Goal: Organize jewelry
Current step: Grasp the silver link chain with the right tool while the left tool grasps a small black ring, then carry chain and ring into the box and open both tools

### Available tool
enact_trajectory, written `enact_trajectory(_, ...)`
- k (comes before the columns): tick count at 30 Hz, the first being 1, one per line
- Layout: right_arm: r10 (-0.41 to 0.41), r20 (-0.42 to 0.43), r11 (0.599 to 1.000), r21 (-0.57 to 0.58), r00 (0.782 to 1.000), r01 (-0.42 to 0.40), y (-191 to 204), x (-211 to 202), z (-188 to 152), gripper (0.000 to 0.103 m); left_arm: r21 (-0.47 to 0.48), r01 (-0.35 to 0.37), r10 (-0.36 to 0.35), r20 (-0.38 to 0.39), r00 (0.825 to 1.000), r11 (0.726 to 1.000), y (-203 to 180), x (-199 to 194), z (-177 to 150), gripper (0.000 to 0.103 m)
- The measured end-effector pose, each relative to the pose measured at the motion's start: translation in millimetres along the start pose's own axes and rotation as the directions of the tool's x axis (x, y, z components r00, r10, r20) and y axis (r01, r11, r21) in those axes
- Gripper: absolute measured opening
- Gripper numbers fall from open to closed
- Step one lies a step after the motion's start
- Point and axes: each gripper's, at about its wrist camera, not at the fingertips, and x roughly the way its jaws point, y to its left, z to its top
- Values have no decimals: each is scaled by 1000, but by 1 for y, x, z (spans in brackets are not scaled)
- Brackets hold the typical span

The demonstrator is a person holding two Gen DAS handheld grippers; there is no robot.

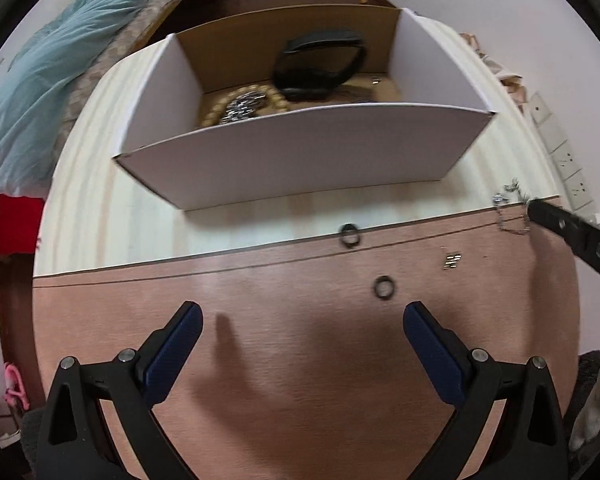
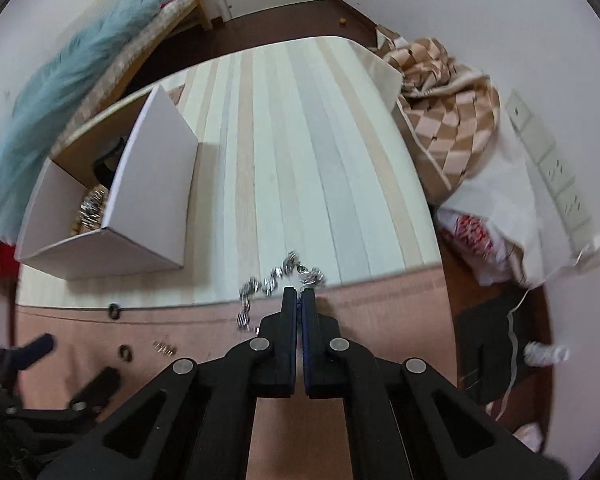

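Observation:
My right gripper [image 2: 300, 294] is shut on a silver chain [image 2: 278, 274] that hangs from its tips over the table's colour seam; the chain also shows in the left wrist view [image 1: 510, 210]. My left gripper [image 1: 302, 320] is open and empty above the brown table part. Two dark rings [image 1: 350, 236] [image 1: 384, 288] and a small pair of metal pieces [image 1: 452, 261] lie ahead of it. A white open box [image 1: 300, 152] holds a black band [image 1: 320, 64], beads and a silver chain pile [image 1: 242, 106].
The table [image 2: 312, 152] has a striped light cloth behind and a brown surface in front. A checkered cloth [image 2: 448, 120] and bags lie at the right edge. A bed with a teal blanket [image 1: 40, 92] stands at the left. Wall sockets [image 1: 560, 152] are at the right.

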Motion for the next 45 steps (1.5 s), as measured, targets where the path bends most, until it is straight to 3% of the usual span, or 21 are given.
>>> enact_trajectory(4,56,-8,997,47,998,-56,-7,-16,-16,2,20,27,-27,4,1000,999,-10,2,1,102)
enact_trajectory(8,97,-38,993,68,995,-94,-5,-23,-31,2,57,39,-40,20,999,998,-25,3,2,86)
enact_trajectory(12,111,-40,991,79,993,-108,-6,-26,-38,2,77,63,-65,28,998,995,-34,4,5,45)
enact_trajectory(13,114,-41,990,82,993,-110,-7,-26,-37,2,82,65,-68,34,997,995,-36,3,5,40)
enact_trajectory(15,111,-39,991,80,993,-107,-7,-28,-37,2,100,66,-71,39,997,993,-38,3,7,15)
enact_trajectory(16,112,-41,991,80,993,-108,-7,-28,-36,2,118,63,-68,40,997,991,-42,3,8,9)
enact_trajectory(21,108,-40,993,58,993,-106,-2,-34,-31,2,155,66,-75,50,996,986,-42,1,8,10)
enact_trajectory(30,206,21,979,7,978,-206,25,-81,-3,2,85,135,-143,98,985,987,-1,-42,10,10)
enact_trajectory(39,341,96,938,-107,935,-331,74,-149,47,2,22,187,-188,195,963,982,52,-110,34,10)
enact_trajectory(41,350,106,931,-147,931,-333,90,-157,60,2,6,186,-183,220,958,983,64,-122,43,10)
enact_trajectory(45,319,97,933,-207,943,-294,115,-148,82,2,-36,194,-181,232,956,980,85,-123,61,10)
